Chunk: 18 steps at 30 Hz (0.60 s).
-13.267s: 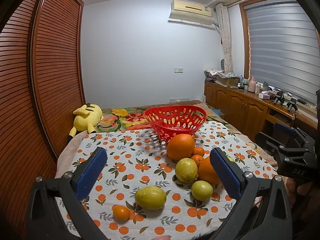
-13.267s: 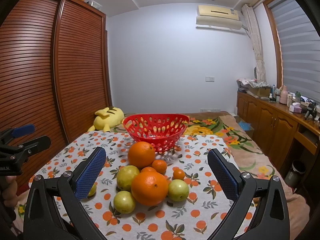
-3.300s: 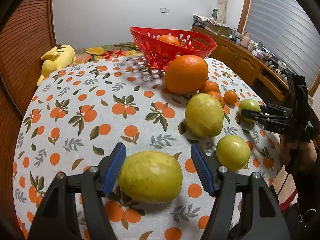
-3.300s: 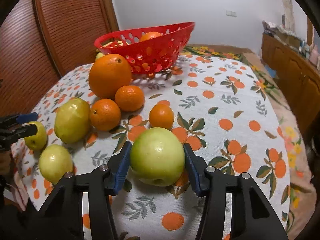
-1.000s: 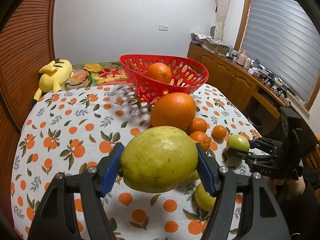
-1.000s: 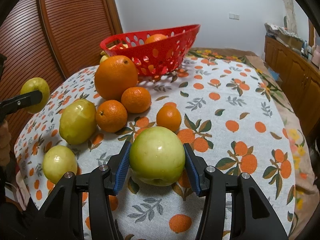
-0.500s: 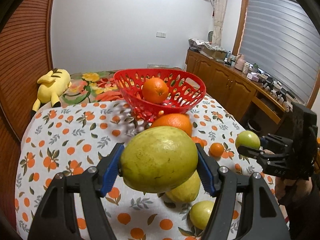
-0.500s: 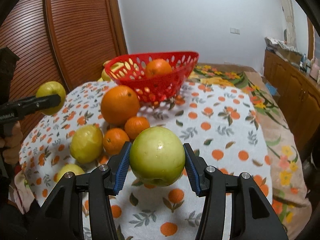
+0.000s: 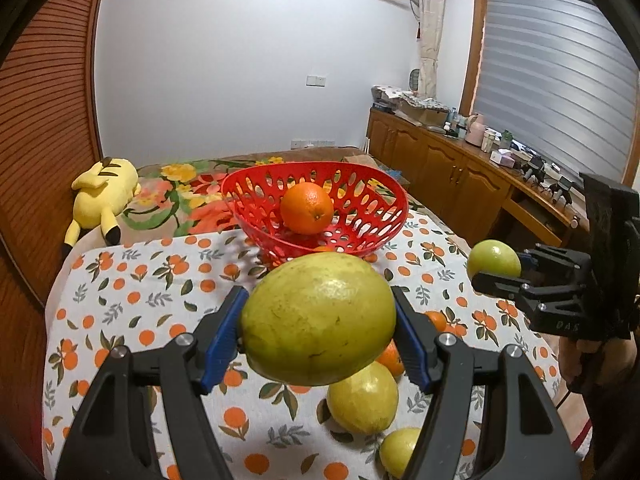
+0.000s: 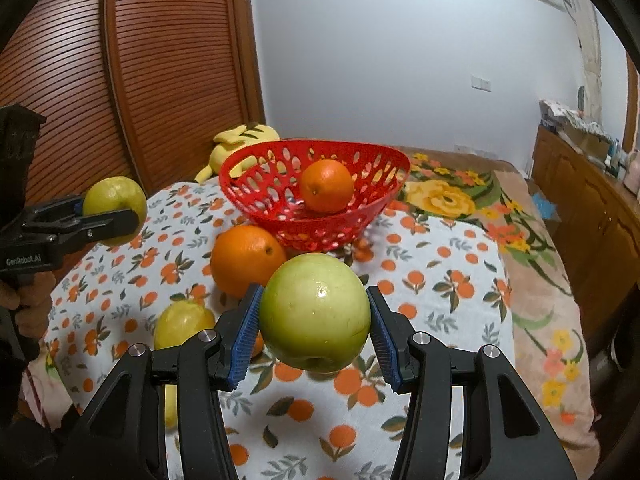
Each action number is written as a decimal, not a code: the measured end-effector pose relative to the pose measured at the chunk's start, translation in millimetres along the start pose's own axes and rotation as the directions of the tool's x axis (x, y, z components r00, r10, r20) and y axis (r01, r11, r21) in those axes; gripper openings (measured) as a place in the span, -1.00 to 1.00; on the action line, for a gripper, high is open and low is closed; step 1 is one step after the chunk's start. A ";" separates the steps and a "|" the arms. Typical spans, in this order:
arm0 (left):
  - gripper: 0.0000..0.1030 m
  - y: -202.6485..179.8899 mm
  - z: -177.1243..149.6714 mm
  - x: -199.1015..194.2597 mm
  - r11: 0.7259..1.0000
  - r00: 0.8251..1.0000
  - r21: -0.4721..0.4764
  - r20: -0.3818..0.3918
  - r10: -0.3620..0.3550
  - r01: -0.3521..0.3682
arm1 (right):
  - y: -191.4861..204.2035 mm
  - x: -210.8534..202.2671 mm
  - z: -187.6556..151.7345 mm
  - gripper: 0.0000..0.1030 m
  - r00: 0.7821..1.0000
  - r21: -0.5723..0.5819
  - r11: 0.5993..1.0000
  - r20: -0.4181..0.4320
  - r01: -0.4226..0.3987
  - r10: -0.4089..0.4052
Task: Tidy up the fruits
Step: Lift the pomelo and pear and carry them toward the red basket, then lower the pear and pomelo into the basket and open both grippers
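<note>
My left gripper [image 9: 318, 330] is shut on a large yellow-green fruit [image 9: 318, 316] and holds it above the table, short of the red basket [image 9: 360, 216]. My right gripper [image 10: 314, 330] is shut on a green apple [image 10: 314, 312], also held in the air in front of the basket [image 10: 384, 184]. One orange [image 9: 306, 208] lies in the basket. A big orange [image 10: 246, 260], two yellow-green fruits [image 9: 362, 398] [image 9: 398, 452] and small oranges [image 9: 436, 320] lie on the orange-print cloth [image 9: 132, 308].
A yellow plush toy [image 9: 102, 196] lies at the far left beyond the cloth. A wooden slatted wardrobe [image 10: 120, 80] stands on the left. Wooden cabinets [image 9: 460, 184] with clutter run along the right wall.
Both grippers have risen higher with their fruits and moved toward the basket. The fruits on the cloth have not moved.
</note>
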<state>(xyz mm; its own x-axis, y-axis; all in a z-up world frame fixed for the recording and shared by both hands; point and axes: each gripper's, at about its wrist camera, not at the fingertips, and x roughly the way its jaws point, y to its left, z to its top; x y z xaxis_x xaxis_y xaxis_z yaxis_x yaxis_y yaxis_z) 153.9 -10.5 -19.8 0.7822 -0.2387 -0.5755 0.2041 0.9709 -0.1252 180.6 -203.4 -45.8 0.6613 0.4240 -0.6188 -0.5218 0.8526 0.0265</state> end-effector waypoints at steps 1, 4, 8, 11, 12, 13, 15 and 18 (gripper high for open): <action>0.33 0.6 1.1 1.9 1.000 1.000 0.001 -0.001 0.000 0.000 | -0.6 1.8 2.8 0.01 1.000 -0.002 1.000 0.000 -0.001 0.001; 0.33 4.0 5.1 8.7 1.000 1.000 -0.001 -0.003 0.004 -0.004 | -2.7 6.7 12.9 0.01 1.000 -0.012 1.000 0.005 -0.004 0.004; 0.33 6.3 11.2 17.3 1.000 1.000 0.003 -0.007 0.011 -0.011 | -4.5 11.6 26.4 0.01 1.000 -0.024 1.000 0.015 -0.013 0.013; 0.33 8.0 16.2 24.2 1.000 1.000 0.003 -0.010 0.015 -0.015 | -5.7 17.4 35.4 0.01 1.000 -0.036 0.999 0.016 -0.022 0.023; 0.33 7.9 18.4 26.2 1.000 1.000 0.004 -0.009 0.016 -0.015 | -6.1 20.6 39.3 0.01 1.000 -0.042 0.999 0.016 -0.026 0.027; 0.33 7.9 20.7 28.2 1.000 1.000 0.005 -0.008 0.016 -0.016 | -6.0 23.0 41.8 0.01 0.999 -0.046 0.999 0.016 -0.028 0.029; 0.33 8.3 25.9 33.4 1.000 1.000 0.007 -0.007 0.015 -0.015 | -6.3 27.6 46.1 0.01 0.999 -0.052 0.998 0.014 -0.033 0.033; 0.33 8.1 32.7 41.3 1.000 1.000 0.012 -0.008 0.012 -0.012 | -9.1 40.1 54.5 0.01 0.999 -0.061 0.997 0.006 -0.042 0.042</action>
<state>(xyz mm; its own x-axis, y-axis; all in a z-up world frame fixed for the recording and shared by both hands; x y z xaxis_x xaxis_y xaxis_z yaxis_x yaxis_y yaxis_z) 207.1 -13.1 -18.1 0.7802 -0.2265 -0.5831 0.2013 0.9735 -0.1088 241.3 -177.5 -28.1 0.6418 0.4614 -0.6126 -0.5810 0.8139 0.0043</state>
